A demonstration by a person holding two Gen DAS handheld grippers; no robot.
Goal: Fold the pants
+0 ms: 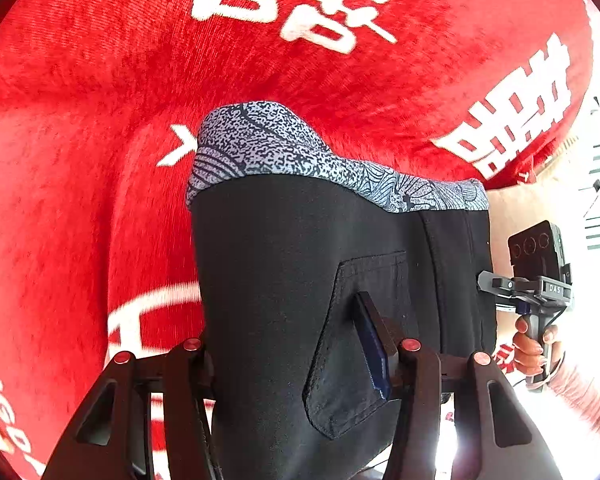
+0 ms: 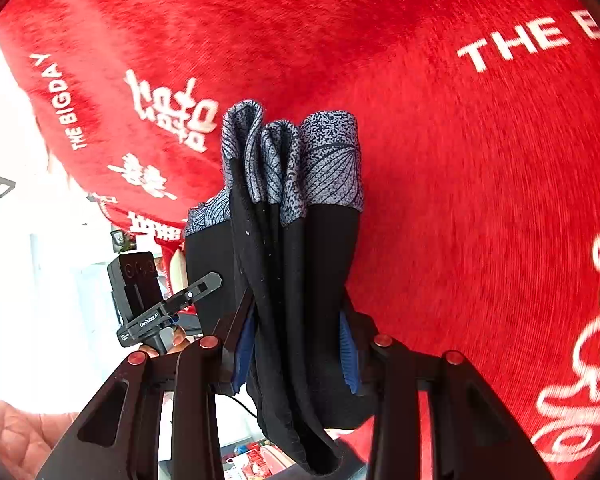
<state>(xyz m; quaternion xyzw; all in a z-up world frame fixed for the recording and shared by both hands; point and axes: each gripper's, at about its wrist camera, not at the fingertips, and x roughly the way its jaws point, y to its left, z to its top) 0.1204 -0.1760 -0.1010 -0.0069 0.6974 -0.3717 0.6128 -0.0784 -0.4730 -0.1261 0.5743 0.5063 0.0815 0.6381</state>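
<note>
Black pants (image 1: 284, 280) with blue-grey patterned waistband (image 1: 320, 156): lifted above red printed cloth (image 1: 100, 92), lower ends cut off by frame. Left gripper (image 1: 300, 344): jaws partly closed on pants beside back pocket (image 1: 352, 344), left pad hidden behind fabric. Right gripper (image 2: 296, 344): blue pads (image 2: 348, 356) clamp bunched folds. Hand (image 1: 534, 350) partly visible at cloth's edge.
</note>
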